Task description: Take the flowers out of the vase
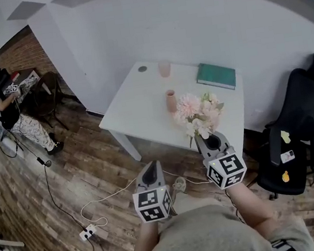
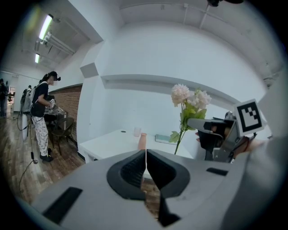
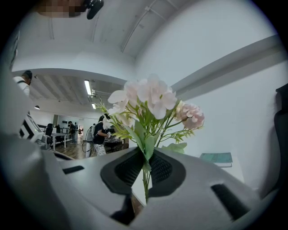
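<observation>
The pink and white flower bunch (image 1: 199,113) is out of the vase, and my right gripper (image 1: 211,142) is shut on its green stem near the table's front edge. In the right gripper view the blooms (image 3: 150,99) rise above my right gripper (image 3: 145,173), whose pads pinch the stem. The slim pink vase (image 1: 171,100) stands upright and empty on the white table (image 1: 136,104), left of the bunch. My left gripper (image 1: 151,175) hangs over the floor in front of the table, shut with nothing in it. The left gripper (image 2: 146,167) faces the vase (image 2: 142,141), the flowers (image 2: 189,96) and the right gripper (image 2: 216,130).
A pink cup (image 1: 165,68) and a small grey disc (image 1: 142,69) sit at the table's far edge, a green book (image 1: 216,76) at its far right. A black office chair (image 1: 302,130) stands right of the table. Cables and a power strip (image 1: 88,232) lie on the wooden floor. A person (image 1: 4,111) stands far left.
</observation>
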{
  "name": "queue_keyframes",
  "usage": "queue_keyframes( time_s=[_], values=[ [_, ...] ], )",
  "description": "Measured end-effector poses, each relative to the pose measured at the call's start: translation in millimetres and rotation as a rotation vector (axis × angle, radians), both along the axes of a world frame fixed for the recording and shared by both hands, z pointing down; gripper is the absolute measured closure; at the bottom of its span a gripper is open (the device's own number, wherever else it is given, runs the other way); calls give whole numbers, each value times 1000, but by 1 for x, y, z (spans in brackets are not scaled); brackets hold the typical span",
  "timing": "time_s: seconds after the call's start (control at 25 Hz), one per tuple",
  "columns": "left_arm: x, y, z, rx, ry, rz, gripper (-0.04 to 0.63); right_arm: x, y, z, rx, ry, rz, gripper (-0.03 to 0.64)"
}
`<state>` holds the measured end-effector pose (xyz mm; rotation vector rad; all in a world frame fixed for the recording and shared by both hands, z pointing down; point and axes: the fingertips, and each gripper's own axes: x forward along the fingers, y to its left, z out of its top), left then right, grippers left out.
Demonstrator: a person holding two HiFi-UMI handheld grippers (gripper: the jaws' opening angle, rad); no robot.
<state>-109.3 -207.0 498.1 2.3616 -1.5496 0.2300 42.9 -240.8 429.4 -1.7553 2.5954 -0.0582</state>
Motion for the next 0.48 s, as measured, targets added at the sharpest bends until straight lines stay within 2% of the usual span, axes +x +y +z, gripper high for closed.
queue_keyframes(
  time_s=[0.48],
  values=[
    [-3, -8, -2, 2, 4, 1, 586, 0, -1, 6, -30, -31, 0, 595]
  ],
)
